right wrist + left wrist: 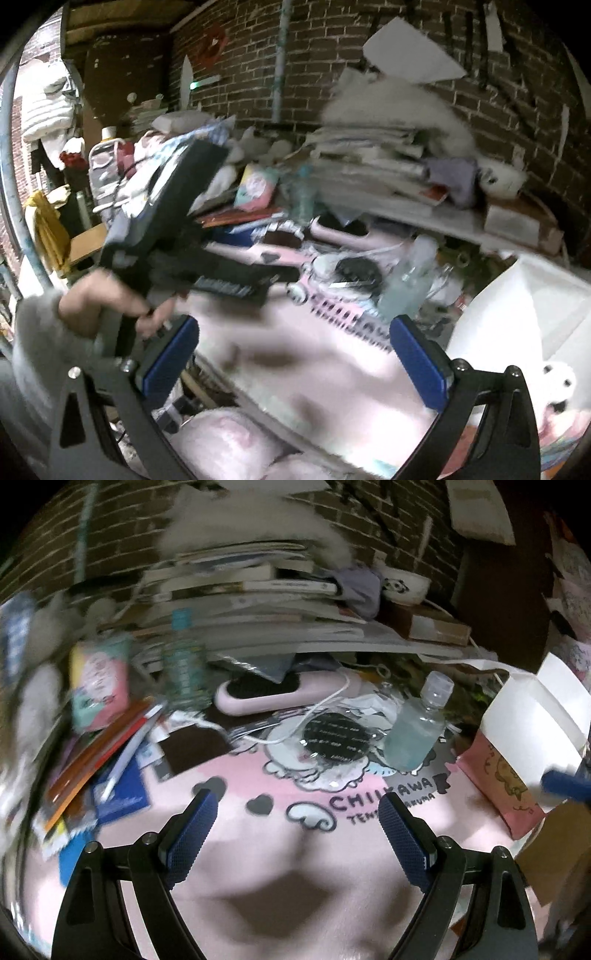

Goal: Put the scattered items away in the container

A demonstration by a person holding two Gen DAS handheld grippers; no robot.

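While both tools gape empty: one clear bottle, one hairbrush.

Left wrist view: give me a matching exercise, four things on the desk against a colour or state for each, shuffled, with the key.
Things:
1. hairbrush
2. small bottle
3. bowl
4. left gripper

Descriptions:
A. white with a panda print, up on the stack of books
B. open, holding nothing, above the pink mat
C. pink body, dark bristle pad, lying flat
D. clear, pale liquid inside, cap on, standing upright

Pairs: 1-C, 2-D, 3-A, 4-B
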